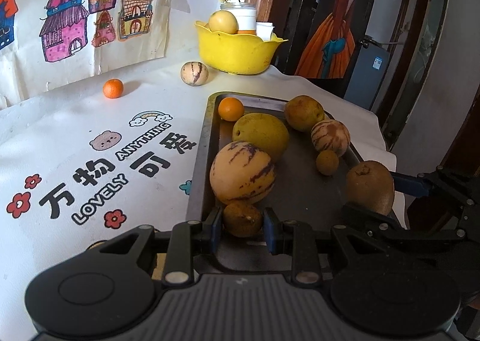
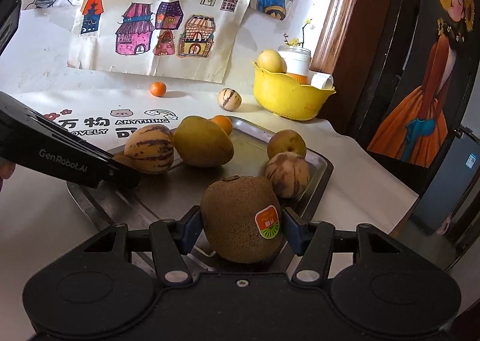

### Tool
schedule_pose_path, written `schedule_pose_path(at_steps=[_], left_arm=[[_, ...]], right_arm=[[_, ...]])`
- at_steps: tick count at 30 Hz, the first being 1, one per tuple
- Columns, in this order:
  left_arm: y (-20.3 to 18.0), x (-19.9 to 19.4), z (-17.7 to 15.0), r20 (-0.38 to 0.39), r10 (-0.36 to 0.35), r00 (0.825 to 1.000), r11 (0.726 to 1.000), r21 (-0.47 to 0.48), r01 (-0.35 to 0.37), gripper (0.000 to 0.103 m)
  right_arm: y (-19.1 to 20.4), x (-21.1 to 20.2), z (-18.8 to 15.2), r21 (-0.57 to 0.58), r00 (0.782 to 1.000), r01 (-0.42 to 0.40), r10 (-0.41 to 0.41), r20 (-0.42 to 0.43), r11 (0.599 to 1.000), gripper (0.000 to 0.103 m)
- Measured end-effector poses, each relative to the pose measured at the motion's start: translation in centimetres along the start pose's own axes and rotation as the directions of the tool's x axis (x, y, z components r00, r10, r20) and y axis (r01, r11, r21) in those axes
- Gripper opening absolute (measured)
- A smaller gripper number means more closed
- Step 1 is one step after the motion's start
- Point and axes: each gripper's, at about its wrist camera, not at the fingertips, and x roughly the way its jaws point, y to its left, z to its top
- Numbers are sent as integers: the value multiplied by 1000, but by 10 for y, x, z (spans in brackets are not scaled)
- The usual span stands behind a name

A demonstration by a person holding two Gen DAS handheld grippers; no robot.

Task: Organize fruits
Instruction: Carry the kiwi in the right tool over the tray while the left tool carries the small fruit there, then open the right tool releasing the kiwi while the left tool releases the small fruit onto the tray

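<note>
Currently, right gripper (image 2: pixel 240 230): jaws were closed onto the kiwi (image 2: pixel 241 218), blue pads bearing on both flanks; the fruit stood upright with its sticker facing the camera.
Left gripper (image 1: pixel 242 222): jaws bracketed a small brown fruit (image 1: pixel 241 218) at the near end of the tray (image 1: pixel 300 200); pads stood at or just off its sides, and firm contact could not be confirmed.
Kiwi position: over the near right part of the tray, close to the rim; whether it rested on the metal or was lifted clear could not be determined.
Immediate neighbours: a striped melon (image 1: pixel 242 173) touched the small brown fruit from behind; a striped round fruit (image 2: pixel 287 174) sat just beyond the kiwi.
Tray load: a large green-yellow fruit (image 1: pixel 261 135), an orange (image 1: pixel 230 109), a brown pear (image 1: pixel 303 113) and a small brown ball (image 1: pixel 327 162).
Off-tray items: a tangerine (image 1: pixel 113 88) and a second striped fruit (image 1: pixel 194 73) lay on the tablecloth (image 1: pixel 90 131); the yellow bowl (image 1: pixel 237 50) stood at the back, already holding fruit.
Recommended handling: grip pressure should be kept moderate, since kiwi skin bruises.
Lift path: probably straight up first, so that the striped neighbours were not nudged and set rolling.
Left-side caution: closing squarely on the small fruit was advised, as the melon leaning on it could shift on release.
</note>
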Motion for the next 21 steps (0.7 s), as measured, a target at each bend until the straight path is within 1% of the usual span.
schedule_pose_path(at_steps=[12,15,17,21], left_arm=[[4,-1,1,0,-21,1000,999,-39,21,33],[5,-6,0,12,-22,1000,998,-57,23,38],[6,-11,0,28,-24,999,997,-68,26,46],[6,-23,1,66,-14,998,995,-93,20,56]], right_arm=[[-2,-2,-1,12,1000,-7,6,15,1000,60],[-2,-6,-2,16,999,1,-2,35,1000,60],[-2,-11,-1,14,999,6,-7,54,1000,65],[-2,-21,1,13,996,23,-24,85,1000,69]])
